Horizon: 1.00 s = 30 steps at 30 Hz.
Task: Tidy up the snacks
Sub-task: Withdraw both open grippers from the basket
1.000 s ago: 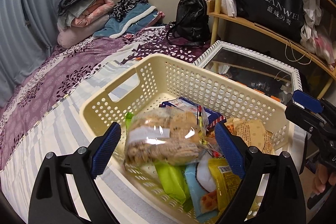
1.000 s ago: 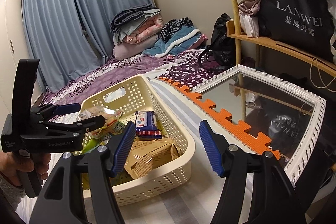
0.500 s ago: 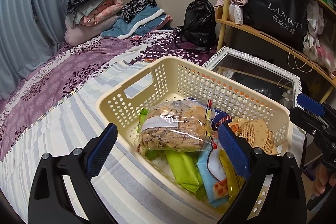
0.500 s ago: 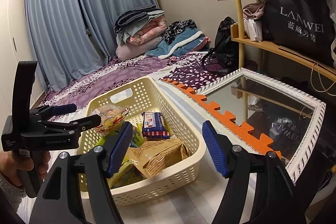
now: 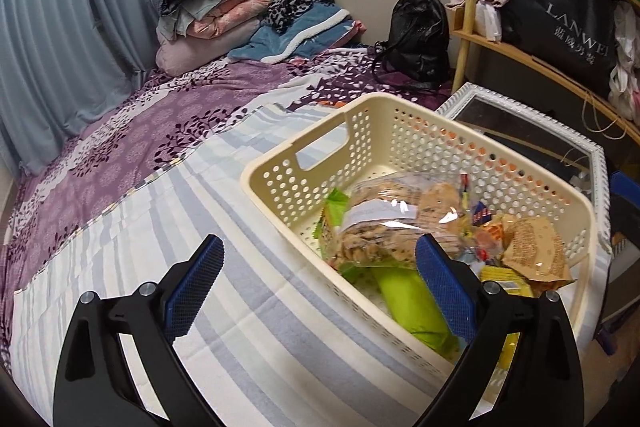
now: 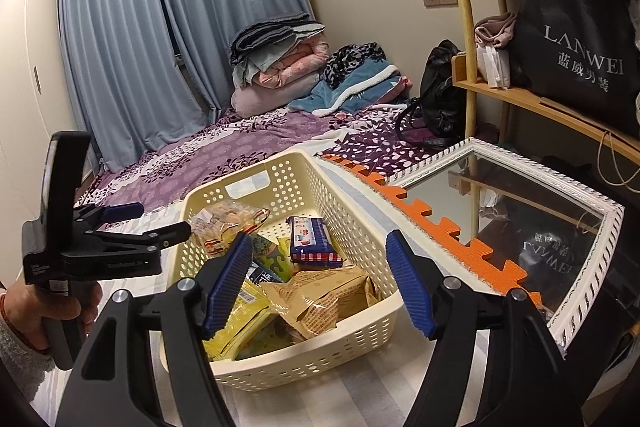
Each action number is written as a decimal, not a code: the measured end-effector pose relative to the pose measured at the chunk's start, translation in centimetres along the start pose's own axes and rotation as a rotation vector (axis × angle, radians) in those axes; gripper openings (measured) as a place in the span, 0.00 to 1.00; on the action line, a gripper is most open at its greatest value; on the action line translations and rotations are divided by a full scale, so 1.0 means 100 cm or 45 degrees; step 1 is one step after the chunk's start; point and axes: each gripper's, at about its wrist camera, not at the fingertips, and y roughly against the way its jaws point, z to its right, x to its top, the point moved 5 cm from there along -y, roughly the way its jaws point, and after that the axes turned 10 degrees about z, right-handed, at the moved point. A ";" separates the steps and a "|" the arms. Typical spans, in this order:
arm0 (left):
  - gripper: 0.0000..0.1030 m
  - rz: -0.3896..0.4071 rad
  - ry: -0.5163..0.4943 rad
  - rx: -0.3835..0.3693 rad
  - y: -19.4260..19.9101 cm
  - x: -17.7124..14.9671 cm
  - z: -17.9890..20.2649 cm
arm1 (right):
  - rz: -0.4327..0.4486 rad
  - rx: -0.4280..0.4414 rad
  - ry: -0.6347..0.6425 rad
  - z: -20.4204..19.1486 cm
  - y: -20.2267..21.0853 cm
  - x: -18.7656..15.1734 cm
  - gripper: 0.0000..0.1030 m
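The left gripper (image 5: 318, 281) has its fingers spread wide, holding nothing, above the striped bed (image 5: 160, 227) at the near wall of the cream basket (image 5: 400, 115). The right gripper (image 6: 318, 281) (also wide, empty) hovers over the basket, where the cookie bag (image 5: 392, 223) rests atop other snacks.
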 end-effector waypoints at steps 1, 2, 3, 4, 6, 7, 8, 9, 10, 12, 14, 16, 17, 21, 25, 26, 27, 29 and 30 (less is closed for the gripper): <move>0.95 -0.006 -0.006 0.006 -0.003 0.000 0.000 | 0.005 -0.001 0.000 0.000 0.001 0.001 0.67; 0.95 -0.012 -0.014 0.010 -0.006 0.000 0.001 | 0.008 -0.002 -0.002 0.001 0.002 0.001 0.67; 0.95 -0.015 -0.022 0.011 -0.009 0.000 0.002 | 0.011 -0.005 -0.004 0.002 0.004 0.002 0.67; 0.95 -0.017 -0.030 0.012 -0.012 0.001 0.004 | 0.014 -0.009 -0.008 0.003 0.005 0.002 0.67; 0.95 -0.025 -0.050 0.017 -0.018 0.004 0.007 | 0.014 -0.017 -0.013 0.006 0.006 0.002 0.67; 0.95 -0.027 -0.057 0.020 -0.020 0.005 0.008 | 0.013 -0.020 -0.015 0.007 0.007 0.002 0.67; 0.95 -0.032 -0.067 0.023 -0.023 0.007 0.009 | 0.012 -0.024 -0.018 0.008 0.008 0.001 0.67; 0.95 -0.036 -0.074 0.027 -0.024 0.009 0.010 | 0.012 -0.026 -0.019 0.009 0.008 0.001 0.67; 0.95 -0.034 -0.079 0.032 -0.025 0.011 0.010 | 0.011 -0.028 -0.020 0.010 0.009 0.001 0.67; 0.95 -0.023 -0.067 0.028 -0.024 0.015 0.008 | 0.011 -0.032 -0.025 0.011 0.011 0.000 0.69; 0.95 -0.024 -0.049 0.025 -0.023 0.016 0.006 | 0.014 -0.034 -0.035 0.013 0.012 0.000 0.74; 0.95 -0.028 -0.034 0.034 -0.021 0.015 0.002 | 0.012 -0.034 -0.039 0.014 0.012 0.000 0.75; 0.95 -0.031 -0.027 0.036 -0.021 0.014 0.001 | 0.010 -0.031 -0.038 0.013 0.011 0.000 0.76; 0.95 -0.035 -0.009 0.034 -0.014 0.009 -0.002 | 0.006 -0.018 -0.029 0.009 0.012 0.000 0.80; 0.96 -0.004 -0.002 0.018 0.003 0.008 0.001 | -0.003 -0.013 -0.014 0.002 0.015 -0.001 0.85; 0.97 0.010 -0.002 0.018 0.008 0.008 0.002 | -0.005 -0.013 -0.010 0.000 0.016 -0.002 0.86; 0.97 0.028 -0.006 0.014 0.014 0.008 0.004 | -0.006 -0.014 -0.005 -0.002 0.018 -0.002 0.86; 0.97 0.051 -0.016 0.015 0.024 0.008 0.005 | -0.012 -0.014 0.006 -0.005 0.020 -0.002 0.88; 0.97 0.063 -0.020 0.013 0.030 0.007 0.006 | -0.014 -0.015 0.011 -0.006 0.021 -0.002 0.91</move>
